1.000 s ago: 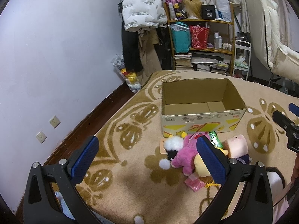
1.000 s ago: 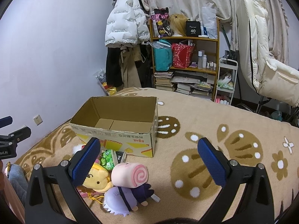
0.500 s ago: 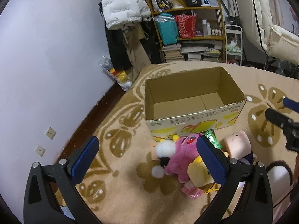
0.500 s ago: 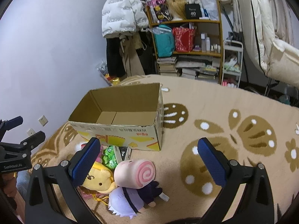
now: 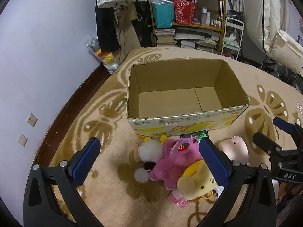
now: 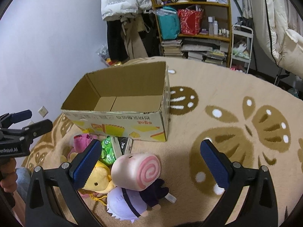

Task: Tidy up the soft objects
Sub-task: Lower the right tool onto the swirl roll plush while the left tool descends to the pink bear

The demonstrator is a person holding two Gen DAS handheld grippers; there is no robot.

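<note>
An open, empty cardboard box [image 5: 181,121] [image 6: 121,124] stands on the patterned rug. In front of it lies a heap of plush toys: a pink bear [image 5: 174,160], a white-and-black plush [image 5: 149,151], a yellow plush [image 5: 195,185] [image 6: 98,181], a pink swirl-roll plush [image 6: 136,170] [image 5: 233,147] and a lilac-haired doll [image 6: 125,202]. My left gripper [image 5: 149,162] is open and empty above the pink bear. My right gripper [image 6: 149,162] is open and empty above the swirl-roll plush.
A green packet [image 6: 107,149] and small boxes [image 6: 123,146] lie by the box. A cluttered shelf [image 5: 187,15], hanging coats [image 5: 117,3] and a white cart [image 5: 232,36] stand at the back. A wall [image 5: 37,56] runs on the left; a cream chair [image 6: 280,34] is right.
Both grippers have moved forward and tilted down towards the box and the toy heap, which now look larger and nearer. Both stay open and empty.
</note>
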